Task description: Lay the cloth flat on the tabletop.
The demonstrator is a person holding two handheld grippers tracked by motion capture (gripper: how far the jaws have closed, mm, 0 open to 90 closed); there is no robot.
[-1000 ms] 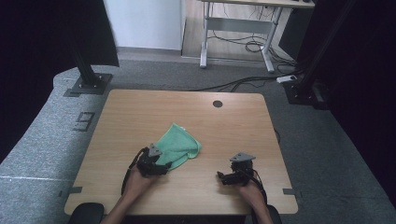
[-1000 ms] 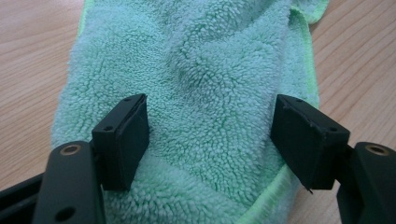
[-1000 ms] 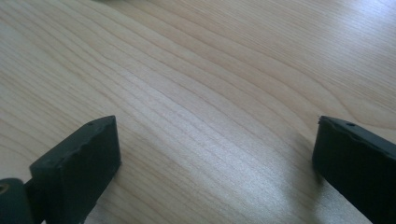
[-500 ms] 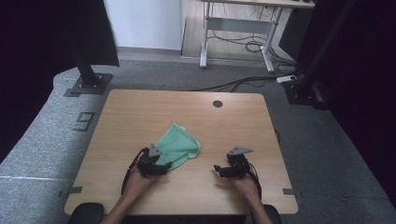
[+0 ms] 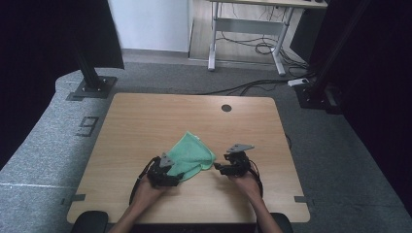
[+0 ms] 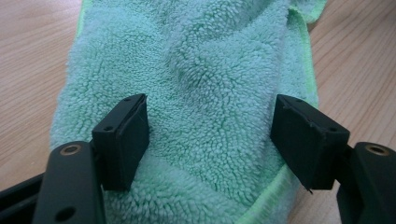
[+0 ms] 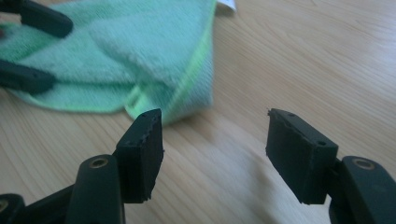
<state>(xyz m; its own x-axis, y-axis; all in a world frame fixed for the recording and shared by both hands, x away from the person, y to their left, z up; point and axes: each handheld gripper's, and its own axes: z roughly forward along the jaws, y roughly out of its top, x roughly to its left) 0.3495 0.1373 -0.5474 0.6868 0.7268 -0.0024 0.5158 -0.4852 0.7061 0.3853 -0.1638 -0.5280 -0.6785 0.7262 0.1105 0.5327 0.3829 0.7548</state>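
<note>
A crumpled green terry cloth (image 5: 193,155) lies on the wooden table (image 5: 136,121) near its front edge; the left gripper (image 6: 210,135) straddles it, released, the right gripper (image 7: 215,149) released beside it

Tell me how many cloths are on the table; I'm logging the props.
1. The green cloth lies crumpled near the table's front middle, under the open left gripper; the open right gripper is just beside it.
</note>
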